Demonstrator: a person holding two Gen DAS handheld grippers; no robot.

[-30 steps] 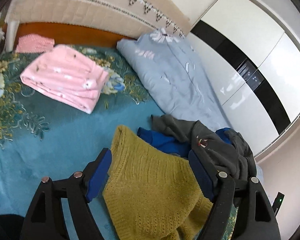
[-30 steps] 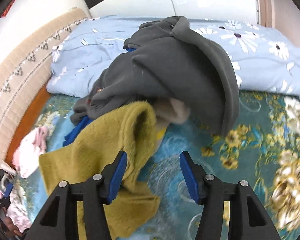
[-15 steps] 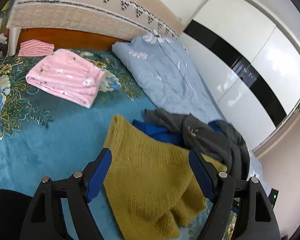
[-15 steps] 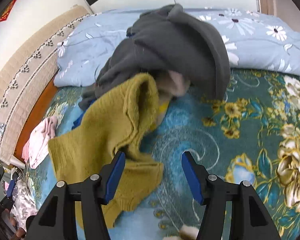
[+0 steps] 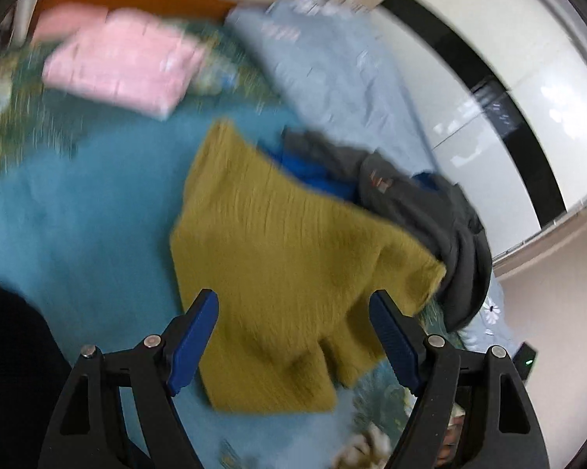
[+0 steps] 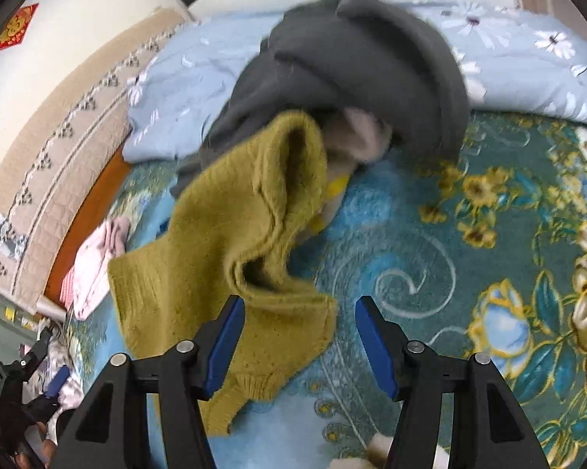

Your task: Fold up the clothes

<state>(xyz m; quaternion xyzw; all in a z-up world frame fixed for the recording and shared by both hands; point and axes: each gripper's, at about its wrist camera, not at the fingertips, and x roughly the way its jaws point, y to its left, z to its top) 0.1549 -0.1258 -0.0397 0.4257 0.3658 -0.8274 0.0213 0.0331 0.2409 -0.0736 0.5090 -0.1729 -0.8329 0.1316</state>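
Both sets of fingers hanging wide apart, gripping nothing: left gripper [image 5: 293, 336] hovering over the near edge of the mustard sweater [image 5: 293, 265], right gripper [image 6: 299, 340] sitting over its bunched-up hem [image 6: 254, 351]. Sweater lying rumpled on the teal floral bedspread [image 6: 469, 265], far end tucked under a heap of grey clothing [image 6: 363, 74] that is crowding it from behind, with a bit of blue garment [image 5: 313, 172] peeking out between the two. Pale blue flowered quilt [image 5: 332, 62] running along the far side of the bed, right behind that grey heap. Folded pink cloth [image 5: 125, 66] resting well apart from the sweater, up near the quilted headboard [image 6: 59, 148]. Glossy white wardrobe [image 5: 508, 125] with a black stripe standing beyond the quilt. Left view pretty blurry, so finer details not coming through.
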